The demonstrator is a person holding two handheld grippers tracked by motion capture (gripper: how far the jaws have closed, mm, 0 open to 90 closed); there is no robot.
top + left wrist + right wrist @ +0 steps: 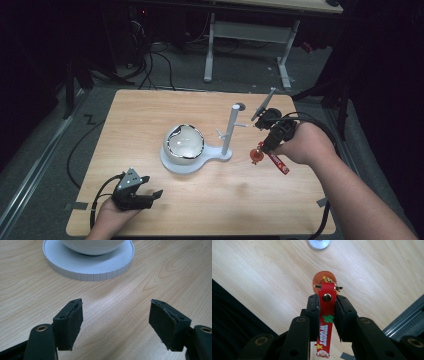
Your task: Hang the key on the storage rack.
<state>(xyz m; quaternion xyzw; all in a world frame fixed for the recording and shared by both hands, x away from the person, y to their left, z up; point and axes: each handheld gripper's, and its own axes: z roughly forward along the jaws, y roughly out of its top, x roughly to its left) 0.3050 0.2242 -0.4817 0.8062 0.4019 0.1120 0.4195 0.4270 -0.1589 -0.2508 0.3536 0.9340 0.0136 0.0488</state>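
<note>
My right gripper (pixel 267 145) is shut on a red keychain strap (pixel 326 315) printed with "WOODY". An orange-red round charm (pixel 322 281) hangs from the strap's metal ring, just above the table. In the high view the red keychain (pixel 270 156) sits right of the white stand's post (pixel 230 129). The post has small side pegs and rises from a white base (pixel 192 162) that carries a white bowl (pixel 185 142). Near the table's front left corner my left gripper (pixel 152 192) rests open, its pads (pixel 72 325) wide apart over bare wood and pointing at the base (pixel 87 267).
The wooden table (pixel 150 110) stands on a grey floor with black cables at the left and back. A white desk frame (pixel 250 35) stands behind it. Tape marks sit at the table's front corners. In the right gripper view the table edge and dark floor lie at the left.
</note>
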